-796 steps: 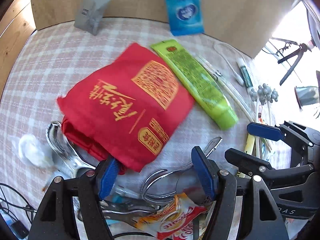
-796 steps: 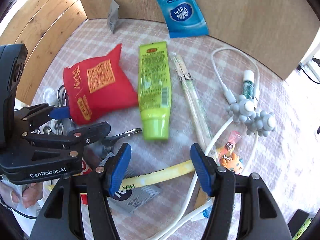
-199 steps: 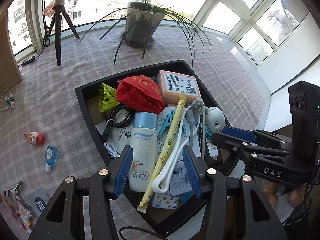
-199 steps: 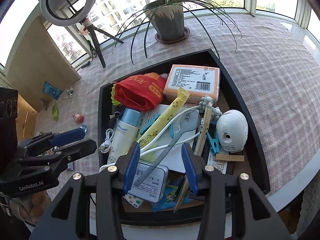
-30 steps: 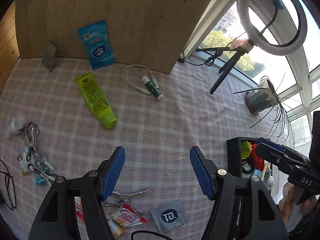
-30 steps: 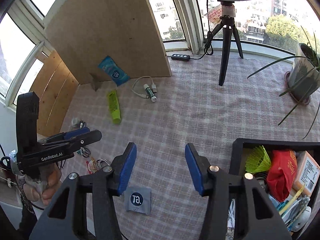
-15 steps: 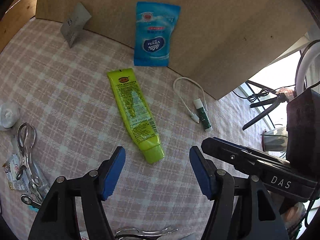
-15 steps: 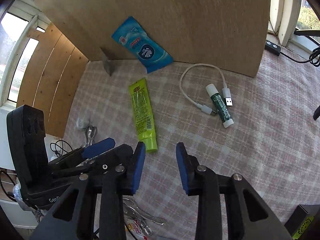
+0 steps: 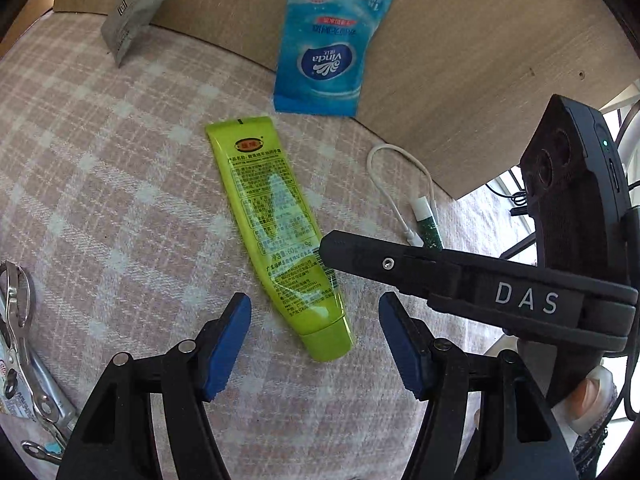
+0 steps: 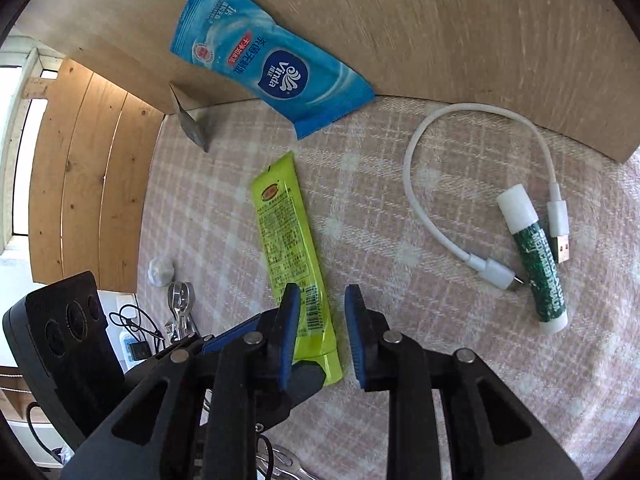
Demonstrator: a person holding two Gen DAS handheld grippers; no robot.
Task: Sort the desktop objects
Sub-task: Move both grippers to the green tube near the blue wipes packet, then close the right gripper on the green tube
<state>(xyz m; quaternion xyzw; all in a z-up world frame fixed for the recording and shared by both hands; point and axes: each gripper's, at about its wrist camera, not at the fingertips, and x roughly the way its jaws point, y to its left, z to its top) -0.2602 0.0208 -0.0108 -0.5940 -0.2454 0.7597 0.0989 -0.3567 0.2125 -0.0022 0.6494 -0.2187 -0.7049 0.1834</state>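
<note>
Green tube (image 10: 294,248) lies on the checked cloth (image 10: 400,240); right claw (image 10: 322,334) narrowed around it, left claw (image 9: 314,350) wide open.

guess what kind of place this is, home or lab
Probably a home, maybe a sunlit desk corner: a checked tablecloth against wood panels, strewn with household bits like a green tube, a tissue pack and a charging cable.

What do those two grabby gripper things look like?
Both are black plastic with silver rivets and ridged blue pads. The left gripper has a boxy black camera block behind it. The right gripper has white "DAS" lettering on its side.
</note>
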